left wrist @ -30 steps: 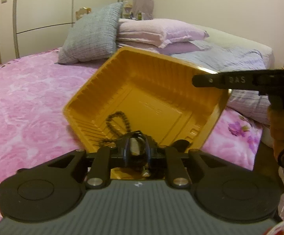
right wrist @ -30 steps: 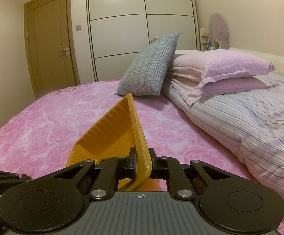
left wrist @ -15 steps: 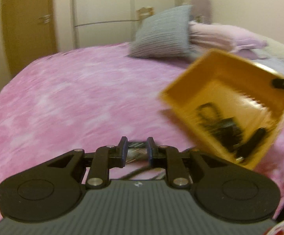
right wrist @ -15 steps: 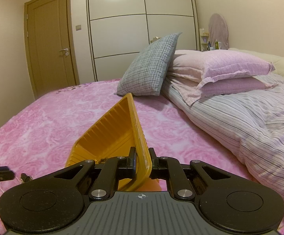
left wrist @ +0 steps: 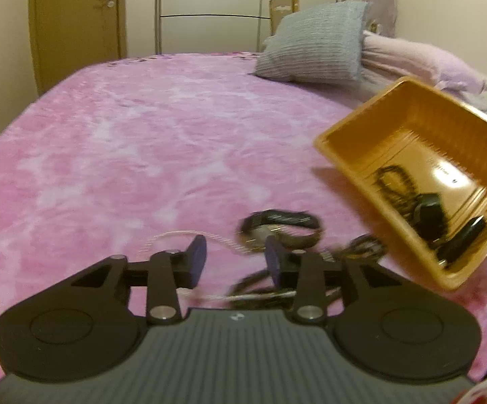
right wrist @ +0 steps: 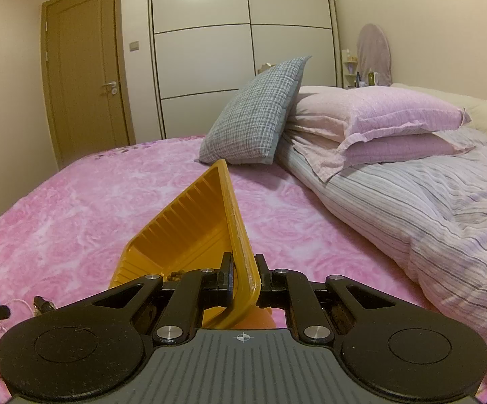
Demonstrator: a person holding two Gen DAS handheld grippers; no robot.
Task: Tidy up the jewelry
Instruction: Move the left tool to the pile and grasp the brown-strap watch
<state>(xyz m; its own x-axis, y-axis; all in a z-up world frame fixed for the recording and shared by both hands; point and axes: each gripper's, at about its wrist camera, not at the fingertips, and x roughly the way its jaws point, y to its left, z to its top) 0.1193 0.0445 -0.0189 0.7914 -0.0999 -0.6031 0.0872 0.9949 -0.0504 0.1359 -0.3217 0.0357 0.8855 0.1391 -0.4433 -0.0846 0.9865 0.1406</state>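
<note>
My yellow ribbed tray (left wrist: 411, 128) tilts at the right of the left view, dark beads (left wrist: 393, 181) and black pieces pooled in its low corner. At lower center a blurred watch (left wrist: 280, 229) and thin pale chain (left wrist: 173, 235) lie on pink.

the right gripper (right wrist: 243, 277) clamps the tilted yellow tray's (right wrist: 189, 229) rim above the pink bed (right wrist: 109, 208).

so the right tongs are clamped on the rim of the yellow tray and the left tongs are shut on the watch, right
Not quite. The left tongs are open and hold nothing, as the left wrist view shows; the watch lies on the pink bedspread just beyond them. The right tongs are indeed clamped on the rim of the yellow tray.
</note>
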